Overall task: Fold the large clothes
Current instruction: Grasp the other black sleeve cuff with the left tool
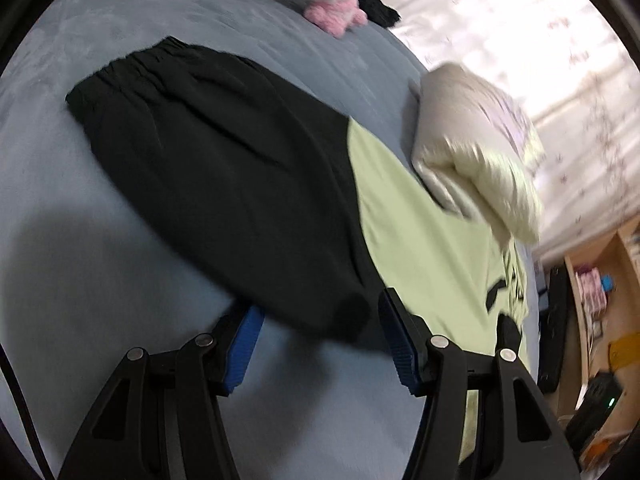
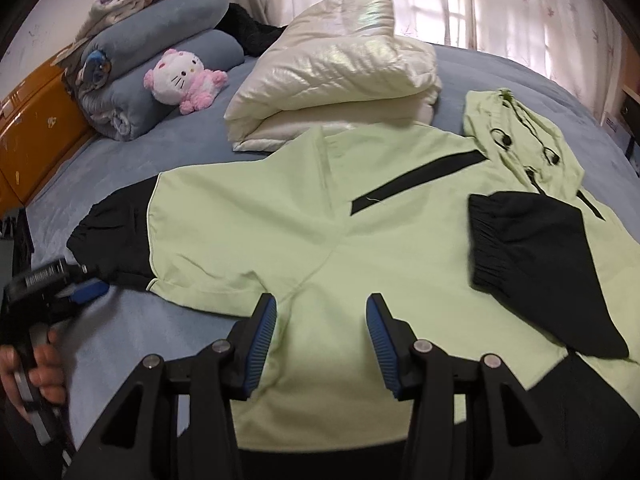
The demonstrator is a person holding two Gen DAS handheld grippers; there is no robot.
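Note:
A light green hooded jacket (image 2: 288,216) with black sleeves lies flat on the blue bed (image 2: 120,152). One black sleeve (image 2: 532,264) is folded across its chest. The other black sleeve (image 1: 208,168) stretches out sideways, elastic cuff at the far end. My left gripper (image 1: 320,308) is open and points down at this sleeve's near edge beside the green body (image 1: 420,232), with cloth lying between the spread blue pads (image 1: 244,344). In the right wrist view a hand holds the left gripper (image 2: 86,292) at the sleeve (image 2: 112,232). My right gripper (image 2: 320,304) hovers open above the jacket's lower body.
A folded cream padded garment (image 2: 332,72) lies beyond the jacket, touching its far edge. A pink and white plush cat (image 2: 184,80) leans on rolled blue blankets (image 2: 160,36) at the bed's head. An orange cabinet (image 2: 32,120) stands left; shelves (image 1: 600,300) stand beside the bed.

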